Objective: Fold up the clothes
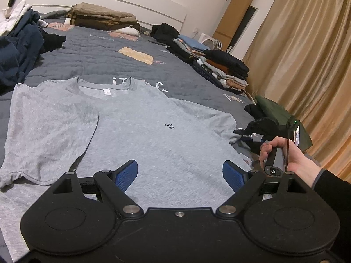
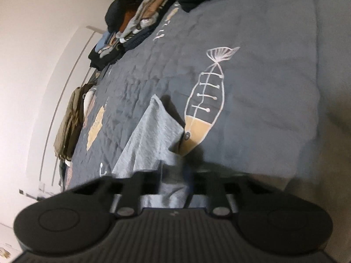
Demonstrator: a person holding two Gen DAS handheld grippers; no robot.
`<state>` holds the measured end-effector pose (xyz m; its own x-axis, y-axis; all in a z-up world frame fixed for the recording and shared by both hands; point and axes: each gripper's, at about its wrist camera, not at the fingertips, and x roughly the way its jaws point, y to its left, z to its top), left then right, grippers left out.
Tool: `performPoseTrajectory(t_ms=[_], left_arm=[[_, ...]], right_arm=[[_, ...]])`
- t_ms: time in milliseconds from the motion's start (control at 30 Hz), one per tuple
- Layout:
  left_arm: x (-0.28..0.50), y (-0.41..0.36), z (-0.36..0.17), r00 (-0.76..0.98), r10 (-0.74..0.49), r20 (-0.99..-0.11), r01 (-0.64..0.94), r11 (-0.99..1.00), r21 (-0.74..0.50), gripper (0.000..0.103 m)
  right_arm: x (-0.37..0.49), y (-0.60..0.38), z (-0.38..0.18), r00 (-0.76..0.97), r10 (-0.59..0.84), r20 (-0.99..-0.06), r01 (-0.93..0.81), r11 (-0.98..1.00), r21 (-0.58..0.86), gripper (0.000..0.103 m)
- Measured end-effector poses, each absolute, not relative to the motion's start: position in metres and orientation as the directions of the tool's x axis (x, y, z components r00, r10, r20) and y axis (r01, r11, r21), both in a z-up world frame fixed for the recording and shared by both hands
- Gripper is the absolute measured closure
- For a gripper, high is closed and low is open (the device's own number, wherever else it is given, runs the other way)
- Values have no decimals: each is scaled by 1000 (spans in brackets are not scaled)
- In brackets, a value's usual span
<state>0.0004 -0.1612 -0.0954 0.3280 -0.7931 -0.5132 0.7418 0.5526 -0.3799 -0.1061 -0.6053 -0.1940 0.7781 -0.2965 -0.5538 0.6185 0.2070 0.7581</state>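
Note:
A grey T-shirt lies flat on the dark quilted bed, collar pointing away. Its left side is folded over onto the body. My left gripper hovers open just above the shirt's lower middle, its blue pads spread wide with nothing between them. My right gripper, held by a hand, is at the shirt's right sleeve. In the right wrist view my right gripper is shut on that grey sleeve, lifting it slightly off the quilt.
Stacks of folded clothes line the bed's right edge, with a green garment nearer. A heap of dark blue clothes sits at the left. Khaki folded items lie by the headboard. A gold curtain hangs on the right.

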Motion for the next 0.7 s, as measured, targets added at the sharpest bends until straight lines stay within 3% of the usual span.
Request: performPoseTrajectory(t_ms=[167, 367, 533, 700], left_arm=[[1, -161, -96, 329, -790, -517, 739, 556, -380, 19], [3, -162, -97, 329, -787, -521, 740, 558, -376, 19], [4, -162, -97, 332, -785, -523, 739, 561, -373, 19], [5, -163, -98, 332, -776, -536, 739, 567, -363, 19]], right_arm=[[-88, -583, -158, 783, -347, -516, 621, 482, 618, 98], [-52, -503, -107, 864, -236, -445, 347, 919, 186, 98], [-36, -444, -112, 840, 18, -543, -5, 1000, 27, 97], [-38, -427, -139, 712, 91, -697, -121, 993, 7, 93]])
